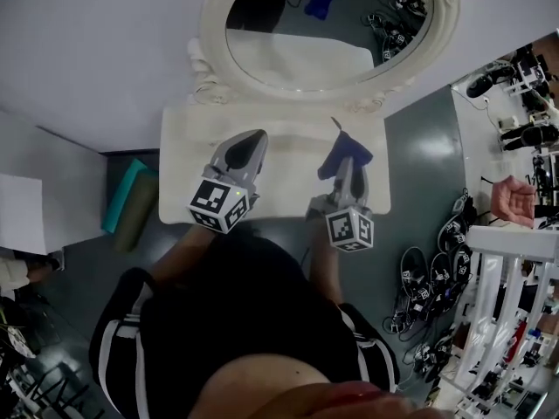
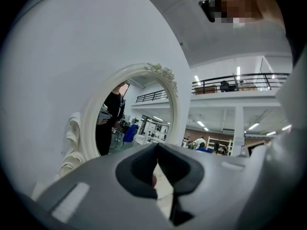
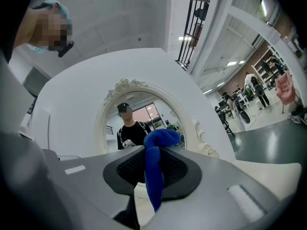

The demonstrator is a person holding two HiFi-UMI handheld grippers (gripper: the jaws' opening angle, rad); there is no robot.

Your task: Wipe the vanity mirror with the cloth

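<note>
An oval vanity mirror [image 1: 327,29] in an ornate white frame stands at the back of a white vanity top [image 1: 188,133]; it also shows in the left gripper view, mirror [image 2: 127,123], and in the right gripper view, mirror [image 3: 139,121]. My right gripper [image 1: 343,166] is shut on a blue cloth [image 1: 345,155], which bunches above the jaws, cloth [image 3: 156,169]. It hovers over the vanity top, short of the glass. My left gripper [image 1: 247,154] hangs to its left over the top, jaws closed with nothing between them, gripper [image 2: 156,169].
A teal bag [image 1: 129,199] lies on the grey floor left of the vanity. Shoes [image 1: 419,278] and white racks [image 1: 507,295] crowd the right side. A pink chair [image 1: 514,201] stands beyond them. The white wall runs behind the mirror.
</note>
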